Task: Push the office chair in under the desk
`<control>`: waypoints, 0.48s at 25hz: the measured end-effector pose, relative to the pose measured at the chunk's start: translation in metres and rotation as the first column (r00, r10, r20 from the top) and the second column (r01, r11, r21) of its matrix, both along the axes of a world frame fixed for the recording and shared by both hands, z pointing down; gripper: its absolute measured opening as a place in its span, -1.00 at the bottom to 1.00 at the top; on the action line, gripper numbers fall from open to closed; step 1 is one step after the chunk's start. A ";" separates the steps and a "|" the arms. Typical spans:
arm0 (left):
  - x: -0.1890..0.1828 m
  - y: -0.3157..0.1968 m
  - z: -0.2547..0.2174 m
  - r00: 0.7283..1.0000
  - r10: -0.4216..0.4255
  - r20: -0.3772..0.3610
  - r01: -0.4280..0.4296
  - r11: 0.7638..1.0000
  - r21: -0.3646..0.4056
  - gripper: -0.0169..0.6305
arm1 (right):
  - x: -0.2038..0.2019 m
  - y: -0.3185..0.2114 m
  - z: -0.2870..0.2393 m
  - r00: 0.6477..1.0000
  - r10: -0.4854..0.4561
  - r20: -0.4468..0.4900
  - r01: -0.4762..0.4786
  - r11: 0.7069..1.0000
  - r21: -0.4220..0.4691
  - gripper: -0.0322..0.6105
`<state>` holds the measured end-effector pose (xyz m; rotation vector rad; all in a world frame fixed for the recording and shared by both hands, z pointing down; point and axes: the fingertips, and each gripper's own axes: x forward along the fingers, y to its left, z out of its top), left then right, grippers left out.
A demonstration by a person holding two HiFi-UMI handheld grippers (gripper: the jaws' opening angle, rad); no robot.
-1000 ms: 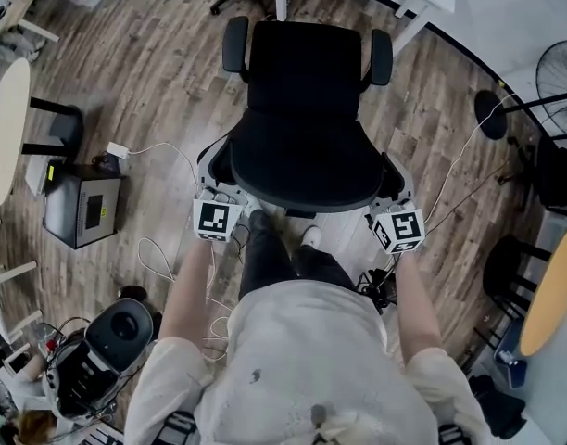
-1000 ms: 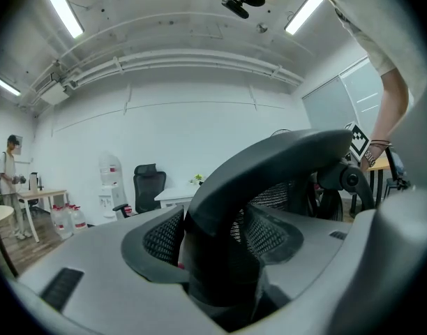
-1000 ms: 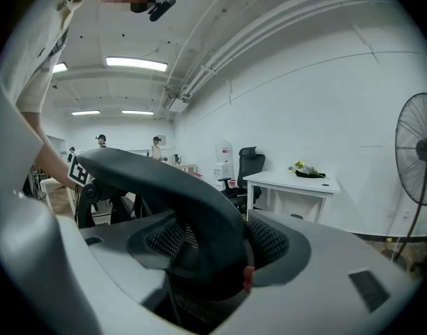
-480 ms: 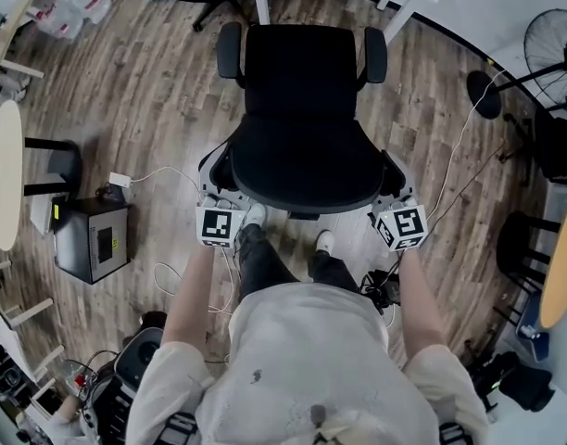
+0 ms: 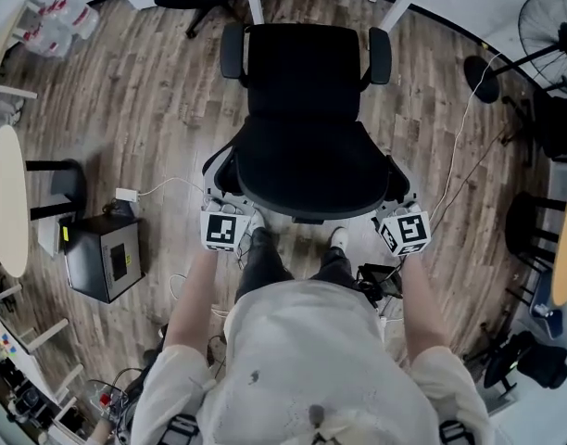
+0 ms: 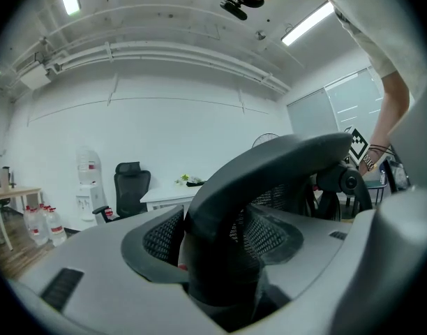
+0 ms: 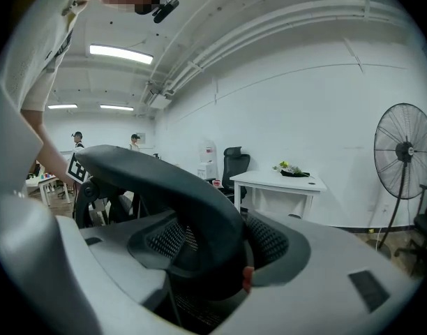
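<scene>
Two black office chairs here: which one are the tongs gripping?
The near chair, directly before the person: left tongs and right tongs clamp its backrest. The far chair stands untouched beside the desk.

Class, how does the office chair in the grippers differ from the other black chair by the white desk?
The left gripper and right gripper clamp the backrest of the office chair; the other chair stands untouched. The office chair faces the desk; the other stands beside it. Both are black, with armrests.
</scene>
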<state>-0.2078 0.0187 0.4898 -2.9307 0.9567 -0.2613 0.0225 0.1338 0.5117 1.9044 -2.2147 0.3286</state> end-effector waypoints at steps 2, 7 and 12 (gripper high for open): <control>-0.008 -0.009 -0.001 1.000 0.020 -0.004 -0.020 1.000 -0.008 -0.06 | -0.012 -0.004 0.000 1.000 0.020 0.004 -0.020 1.000 -0.005 -0.02; -0.029 -0.034 -0.001 0.997 0.071 0.005 -0.071 0.997 -0.008 -0.06 | -0.038 -0.018 -0.001 0.998 0.070 -0.001 -0.070 0.998 -0.005 -0.02; -0.048 -0.048 -0.004 0.994 0.105 -0.002 -0.105 0.994 -0.005 -0.06 | -0.061 -0.024 -0.003 0.994 0.108 -0.004 -0.108 0.994 -0.003 -0.02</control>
